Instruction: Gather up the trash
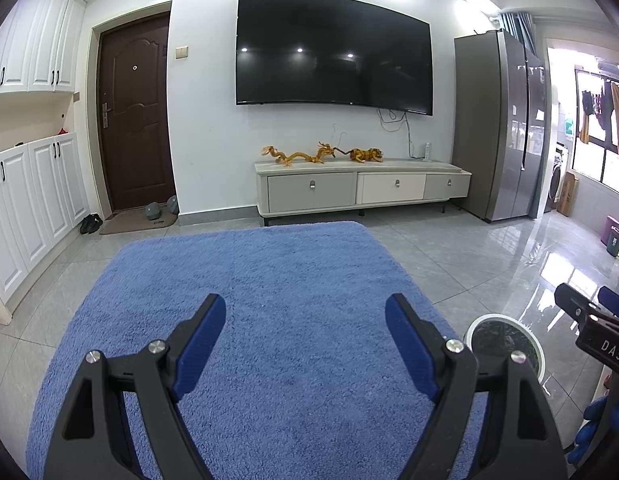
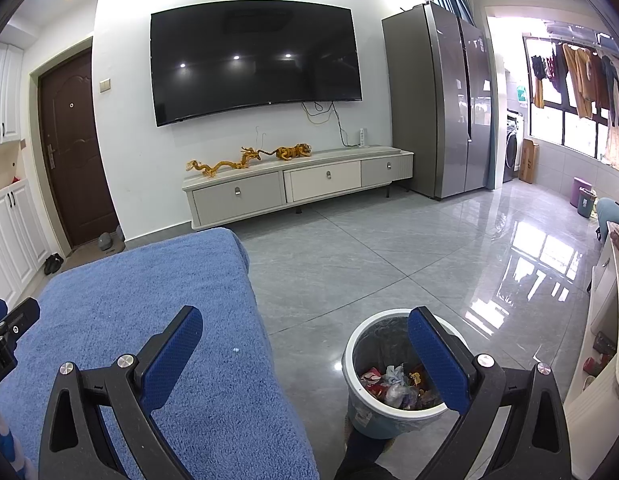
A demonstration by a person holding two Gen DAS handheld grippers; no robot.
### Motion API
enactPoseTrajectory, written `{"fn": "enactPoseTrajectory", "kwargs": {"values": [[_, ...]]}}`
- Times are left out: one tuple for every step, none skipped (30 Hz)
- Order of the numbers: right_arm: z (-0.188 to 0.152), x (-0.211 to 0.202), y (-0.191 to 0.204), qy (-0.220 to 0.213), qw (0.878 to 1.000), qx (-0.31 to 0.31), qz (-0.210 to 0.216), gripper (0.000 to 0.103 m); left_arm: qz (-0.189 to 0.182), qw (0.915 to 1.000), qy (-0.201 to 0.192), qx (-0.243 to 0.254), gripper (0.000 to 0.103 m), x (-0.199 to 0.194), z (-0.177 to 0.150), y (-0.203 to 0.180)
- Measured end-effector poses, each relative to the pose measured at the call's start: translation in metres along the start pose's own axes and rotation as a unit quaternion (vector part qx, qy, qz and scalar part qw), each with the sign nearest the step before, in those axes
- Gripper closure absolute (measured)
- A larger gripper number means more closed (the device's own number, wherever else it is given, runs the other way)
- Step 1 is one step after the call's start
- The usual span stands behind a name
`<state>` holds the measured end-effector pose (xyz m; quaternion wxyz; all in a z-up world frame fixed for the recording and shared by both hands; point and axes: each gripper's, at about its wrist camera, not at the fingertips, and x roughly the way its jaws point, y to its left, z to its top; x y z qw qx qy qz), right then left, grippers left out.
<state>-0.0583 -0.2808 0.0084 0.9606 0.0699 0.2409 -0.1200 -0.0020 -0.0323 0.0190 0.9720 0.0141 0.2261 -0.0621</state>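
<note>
1. Right, left gripper (image 1: pixel 305 320) hangs over the blue rug (image 1: pixel 269 280), fingers spread wide, nothing btwn the blue pads (image 1: pixel 201 348).
2. Right gripper (image 2: pixel 305 344) same story: fingers parted, empty, one pad over the rug's edge, the other pad (image 2: pixel 437 360) in front of the trash bin (image 2: pixel 357 364).
3. Bin: white rim, pale blue body, dark liner, standing upright on the grey tile floor (image 2: pixel 369 264) just beside the rug's right edge.
4. Inside the bin, a heap of trash (image 2: pixel 397 388): crumpled wrappers, red, white & bluish bits. Can't tell individual items.
5. One tiny pale speck (image 2: pixel 236 349) sits on the rug near its right edge; too small to say what it is.
6. From the left wrist view the bin's rim peeks out at lower right, partly hidden behind the gripper's own finger, w/ the right gripper's tip just past it.
7. Rug surface ahead of the left gripper looks plain blue pile.
8. Background: big dark TV (image 1: pixel 333 52) on the white wall, low grey cabinet (image 1: pixel 361 186) under it w/ yellow dragon & tiger figures (image 1: pixel 321 154) on top.
9. Silver fridge (image 1: pixel 501 124) at the right, brown door (image 1: pixel 135 116) at the left, white cupboards (image 1: pixel 29 128) beside it.
10. Far right: laundry hanging by a window (image 2: pixel 573 80), two small bins (image 2: pixel 583 198) on the floor near it.
</note>
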Motion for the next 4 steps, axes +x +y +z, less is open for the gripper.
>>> {"fn": "enactPoseTrajectory", "kwargs": {"values": [[0.0000, 0.0000, -0.0001, 0.000, 1.000, 0.000, 0.000, 0.000, 0.000, 1.0000, 0.000, 0.000, 0.022, 0.0000, 0.0000, 0.0000], [0.0000, 0.0000, -0.0001, 0.000, 1.000, 0.000, 0.000, 0.000, 0.000, 1.0000, 0.000, 0.000, 0.022, 0.0000, 0.0000, -0.0001], [0.0000, 0.0000, -0.0001, 0.000, 1.000, 0.000, 0.000, 0.000, 0.000, 1.0000, 0.000, 0.000, 0.022, 0.0000, -0.0001, 0.0000], [0.0000, 0.0000, -0.0001, 0.000, 1.000, 0.000, 0.000, 0.000, 0.000, 1.0000, 0.001, 0.000, 0.022, -0.0001, -0.0004, 0.0005]]}}
